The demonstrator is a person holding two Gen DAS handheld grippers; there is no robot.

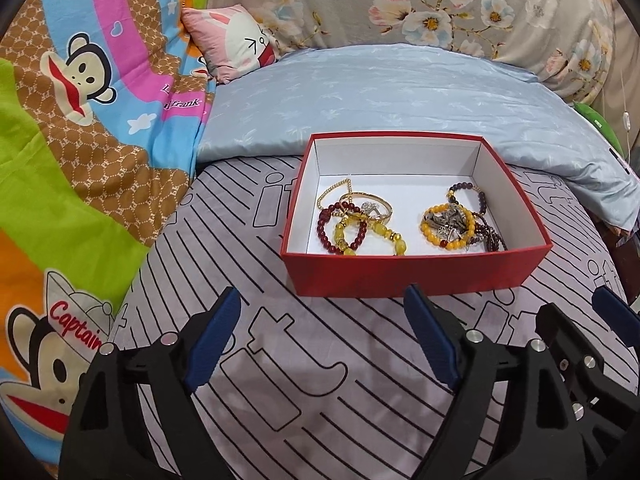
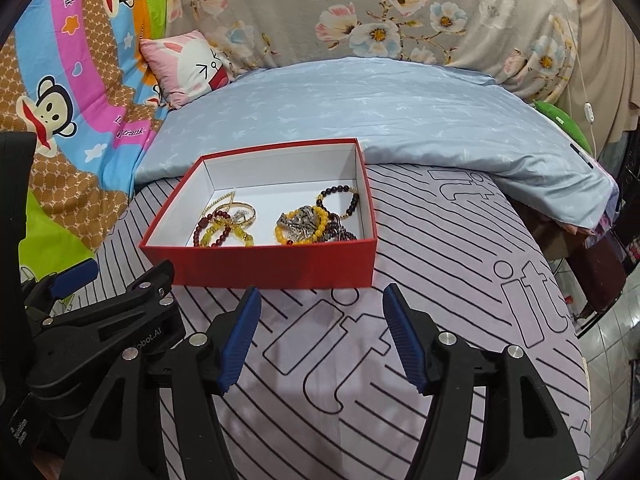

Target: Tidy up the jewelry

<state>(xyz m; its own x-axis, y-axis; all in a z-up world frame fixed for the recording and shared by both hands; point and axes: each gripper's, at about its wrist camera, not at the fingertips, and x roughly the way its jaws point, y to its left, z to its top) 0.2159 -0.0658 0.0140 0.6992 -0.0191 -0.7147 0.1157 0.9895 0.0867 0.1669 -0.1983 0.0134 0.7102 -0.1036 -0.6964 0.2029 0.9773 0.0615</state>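
Note:
A red box [image 1: 400, 276] with a white inside stands on the striped bed sheet. In it lie two heaps of jewelry: beaded bracelets and gold bangles on the left [image 1: 356, 220], yellow and dark bead bracelets with metal pieces on the right [image 1: 460, 224]. My left gripper [image 1: 322, 304] is open and empty, just in front of the box. In the right wrist view the box [image 2: 272, 268] stands ahead to the left with both heaps [image 2: 228, 224] [image 2: 316, 224] inside. My right gripper [image 2: 320, 308] is open and empty, near the box's front right corner.
A light blue pillow [image 1: 380, 96] lies right behind the box. A colourful cartoon quilt [image 1: 80, 140] rises on the left and a floral blanket [image 1: 400, 4] at the back. The bed's edge and a tiled floor [image 2: 612, 352] are at the right.

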